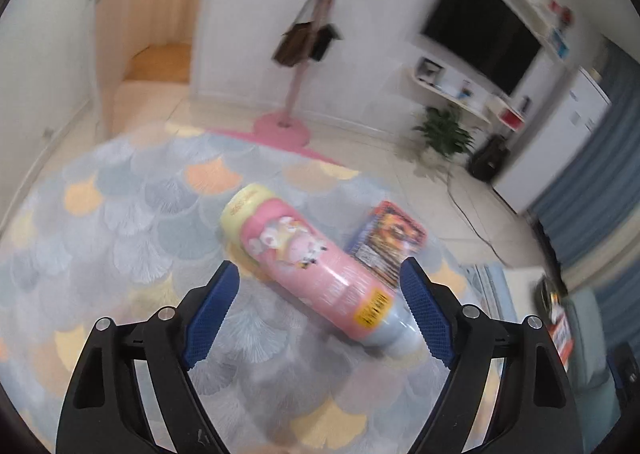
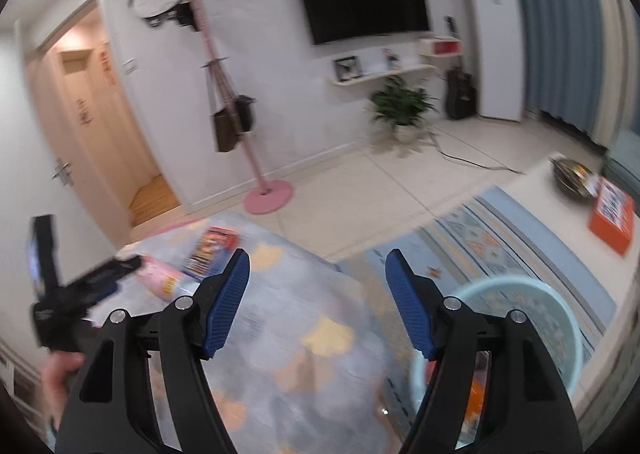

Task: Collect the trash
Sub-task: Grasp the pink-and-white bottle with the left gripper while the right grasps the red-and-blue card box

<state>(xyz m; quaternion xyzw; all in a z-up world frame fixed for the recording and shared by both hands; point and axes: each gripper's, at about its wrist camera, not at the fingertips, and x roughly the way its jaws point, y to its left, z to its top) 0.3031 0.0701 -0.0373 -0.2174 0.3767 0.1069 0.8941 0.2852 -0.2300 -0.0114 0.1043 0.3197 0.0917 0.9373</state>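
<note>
Two wrist views over a pastel scallop-patterned rug, taken here as the landmark. A pink bottle with a pale yellow cap lies on its side on the rug, cap pointing away from the left gripper; just beyond it, touching or nearly so, a flat dark snack packet lies face up. Both look like the trash to be collected, resting loose where they can be taken from above. The left gripper is angled down toward the rug with its blue pads spread wide on either side of the bottle's lower end; neither pad can be seen pressing on it, so the bottle reads as framed, not gripped, probably the approach to a pick. In the right wrist view the same gripper appears at the left edge, carried by a hand, its tip over the bottle and near the packet. The right gripper is empty, jaws parted, tilted down over the near part of the rug. Off the rug's right edge stands a pale blue bin, something orange inside, most likely where the trash goes; the right gripper's finger crosses its rim in the picture.
</note>
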